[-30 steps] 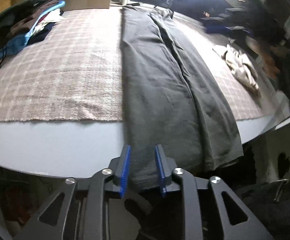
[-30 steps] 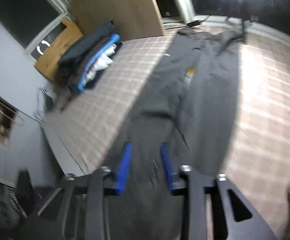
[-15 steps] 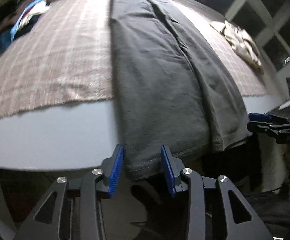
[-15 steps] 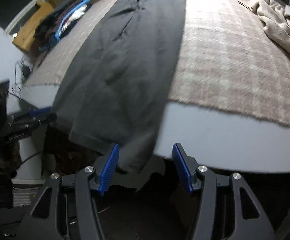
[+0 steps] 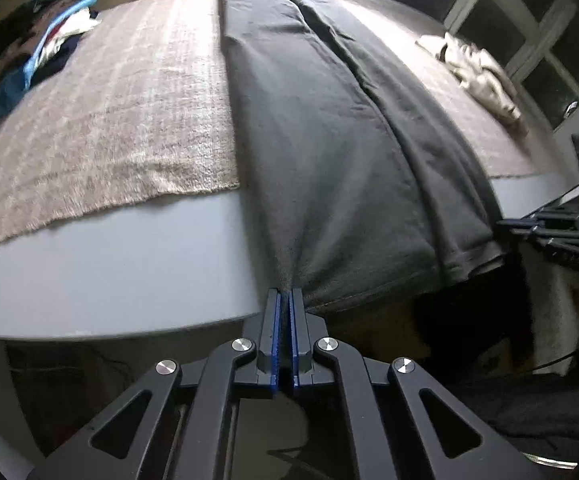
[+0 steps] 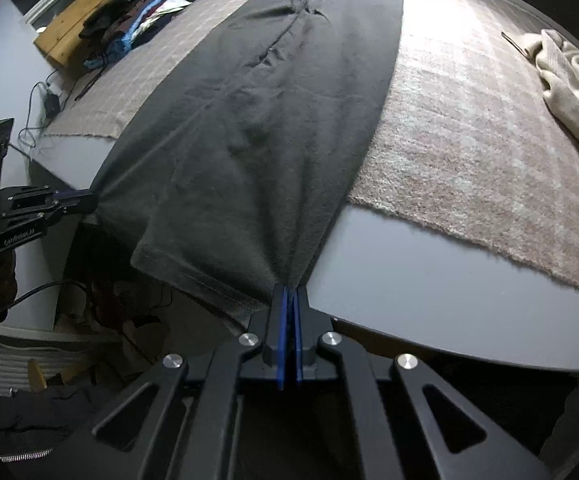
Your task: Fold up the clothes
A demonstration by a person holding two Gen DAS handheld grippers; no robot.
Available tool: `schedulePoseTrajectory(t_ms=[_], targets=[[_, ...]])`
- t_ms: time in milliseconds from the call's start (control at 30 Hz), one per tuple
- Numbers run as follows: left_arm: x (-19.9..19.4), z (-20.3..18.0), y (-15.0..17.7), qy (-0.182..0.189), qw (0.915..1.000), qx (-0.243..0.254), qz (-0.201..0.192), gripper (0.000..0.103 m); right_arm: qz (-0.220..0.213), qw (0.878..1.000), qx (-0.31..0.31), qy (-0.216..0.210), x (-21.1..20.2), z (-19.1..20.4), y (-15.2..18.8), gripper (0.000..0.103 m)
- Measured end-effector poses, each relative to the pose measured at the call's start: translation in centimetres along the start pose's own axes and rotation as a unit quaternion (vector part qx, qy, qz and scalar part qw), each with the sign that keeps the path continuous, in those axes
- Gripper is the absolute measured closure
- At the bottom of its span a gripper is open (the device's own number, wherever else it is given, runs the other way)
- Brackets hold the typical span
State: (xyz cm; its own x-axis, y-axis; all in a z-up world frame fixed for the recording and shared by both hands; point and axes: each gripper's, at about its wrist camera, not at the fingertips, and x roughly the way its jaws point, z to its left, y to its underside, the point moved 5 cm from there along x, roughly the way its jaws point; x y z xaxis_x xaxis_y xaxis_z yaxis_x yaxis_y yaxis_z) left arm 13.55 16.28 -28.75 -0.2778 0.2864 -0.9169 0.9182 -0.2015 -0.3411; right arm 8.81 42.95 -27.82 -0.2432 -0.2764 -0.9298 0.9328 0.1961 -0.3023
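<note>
- Dark grey trousers [image 5: 321, 128] lie stretched lengthwise over a pinkish checked blanket [image 5: 121, 120] on a pale table [image 5: 109, 264], with the leg hems hanging just past the near edge.
- The left gripper [image 5: 285, 296] is pressed closed on the hem corner at its side, the cloth bunching into the blue pads.
- The right gripper [image 6: 289, 294] is likewise clamped on the opposite hem corner [image 6: 285, 276], the fabric drawn into tight pleats there.
- Progress, as I judge it: the trousers look laid flat with one leg over the other, and both hem corners are gripped, so a lengthwise fold seems done; carrying the hems toward the waistband is not yet done.
- A cream garment [image 6: 569, 80] lies crumpled on the blanket, well apart, apparently unfolded.
- A heap of clothes [image 5: 37, 48] sits at the far left of the blanket.
- No basket, box or drawer shows in either view, so nothing is held in a container.
</note>
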Motion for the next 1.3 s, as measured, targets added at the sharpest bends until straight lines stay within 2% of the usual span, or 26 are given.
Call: schedulePoseTrajectory(t_ms=[67, 167, 200, 267, 400, 500, 600, 667, 733, 867, 933, 1033, 1133, 1167, 1300], targets=[[-0.2, 0.3, -0.3, -0.007, 1.0, 0.001, -0.003, 0.099, 0.008, 1.0, 0.0, 0.005, 0.3, -0.1, 0.0, 0.1], [0.5, 1.1, -0.4, -0.03, 0.9995, 0.001, 0.013, 0.1, 0.023, 1.0, -0.012, 0.015, 0.4, 0.1, -0.1, 0.099], [0.2, 1.3, -0.5, -0.032, 0.9994, 0.0, 0.015, 0.099, 0.031, 0.999, -0.016, 0.018, 0.0, 0.3, -0.1, 0.098], [-1.9, 1.7, -0.9, -0.036, 0.9993, 0.001, 0.003, 0.097, 0.018, 1.0, -0.003, 0.012, -2.3, -0.1, -0.6, 0.095], [-6.5, 1.6, -3.7, -0.016, 0.9986, 0.013, -0.048, 0.094, -0.062, 0.998, 0.002, -0.012, -9.6, -0.7, -4.3, 0.095], [-9.4, 1.6, -7.3, -0.001, 0.995, 0.042, -0.091, 0.092, -0.136, 0.99, -0.027, -0.036, -15.2, -0.2, -9.8, 0.095], [-9.2, 0.7, -11.4, 0.006, 0.9906, 0.069, -0.118, 0.09, -0.188, 0.979, -0.081, -0.022, -17.9, 0.4, -16.5, 0.095], [-6.7, -0.4, -14.2, 0.021, 0.9904, 0.072, -0.117, 0.09, -0.2, 0.974, -0.109, -0.019, -16.9, 1.2, -21.9, 0.095], [-4.5, -0.1, -15.5, 0.03, 0.9914, 0.069, -0.107, 0.09, -0.199, 0.972, -0.117, -0.038, -14.6, 1.6, -26.3, 0.096], [-1.0, 0.3, -15.9, 0.043, 0.9947, 0.045, -0.081, 0.09, -0.161, 0.977, -0.124, -0.067, -5.8, 1.5, -33.4, 0.096], [0.9, 0.6, -16.1, 0.046, 0.9962, 0.036, -0.065, 0.09, -0.129, 0.98, -0.131, -0.073, -0.3, 1.6, -36.4, 0.096], [3.6, 1.2, -16.2, 0.044, 0.9979, 0.026, -0.039, 0.09, -0.076, 0.985, -0.143, -0.064, 6.8, 1.4, -38.7, 0.096], [4.9, 1.5, -15.8, 0.045, 0.9981, 0.032, -0.025, 0.09, -0.04, 0.986, -0.154, -0.042, 11.5, -0.1, -39.8, 0.097], [5.2, 1.6, -15.6, 0.046, 0.9981, 0.035, -0.021, 0.089, -0.034, 0.986, -0.161, -0.025, 12.7, -0.8, -40.2, 0.103], [5.1, 1.1, -14.9, 0.036, 0.9972, 0.062, -0.018, 0.089, -0.045, 0.988, -0.135, -0.051, 12.5, -3.0, -42.4, 0.103]])
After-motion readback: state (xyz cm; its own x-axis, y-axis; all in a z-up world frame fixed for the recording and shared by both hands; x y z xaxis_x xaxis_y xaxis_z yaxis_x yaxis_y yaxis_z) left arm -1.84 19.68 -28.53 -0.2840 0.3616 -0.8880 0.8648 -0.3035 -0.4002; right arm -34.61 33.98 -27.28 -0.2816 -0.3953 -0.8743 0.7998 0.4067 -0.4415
